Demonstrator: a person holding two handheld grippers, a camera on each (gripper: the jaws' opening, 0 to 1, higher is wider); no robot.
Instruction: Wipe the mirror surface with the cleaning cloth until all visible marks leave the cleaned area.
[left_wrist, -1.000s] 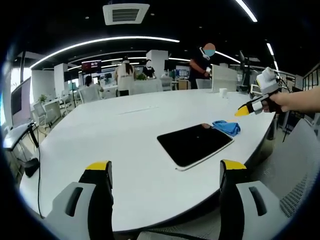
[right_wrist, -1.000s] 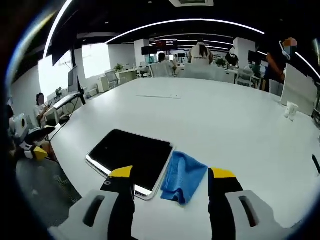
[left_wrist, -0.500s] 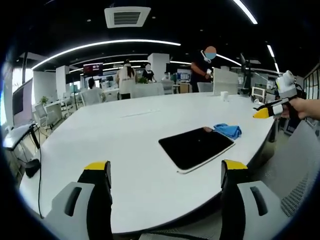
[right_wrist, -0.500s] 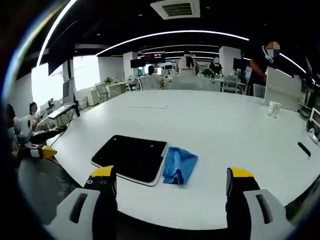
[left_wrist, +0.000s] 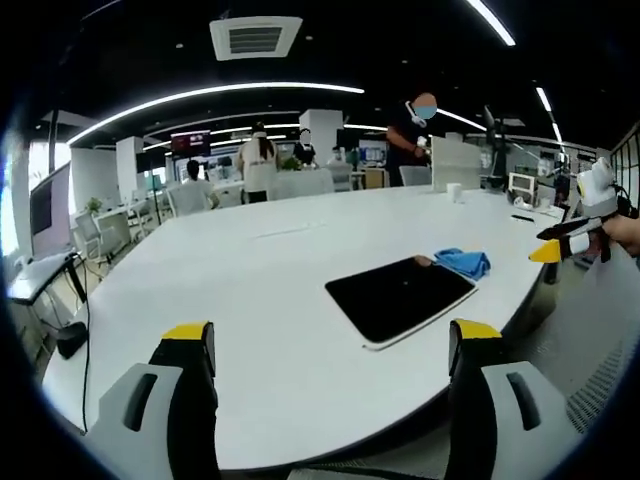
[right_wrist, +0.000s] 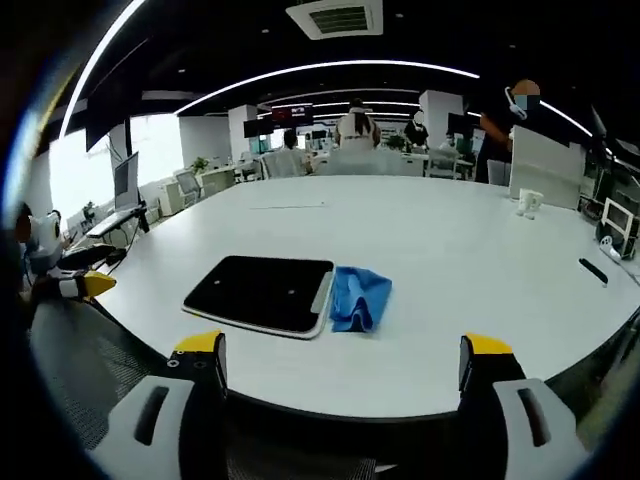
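Lying flat on the white table (right_wrist: 450, 260), the mirror (right_wrist: 262, 292) touches the blue cleaning cloth (right_wrist: 358, 297); left tool (left_wrist: 330, 345) and right tool (right_wrist: 340, 355) gape empty off the edge.

I can read no word, brand or number anywhere ahead of my fingers; the hanging screen (left_wrist: 189, 142) far beyond them, past the white table (left_wrist: 230, 290), glows red and white but its content is too small to make out. The dark mirror (right_wrist: 262, 293) and the blue cloth (right_wrist: 358, 298) lying out in front of my fingers carry no label I can see
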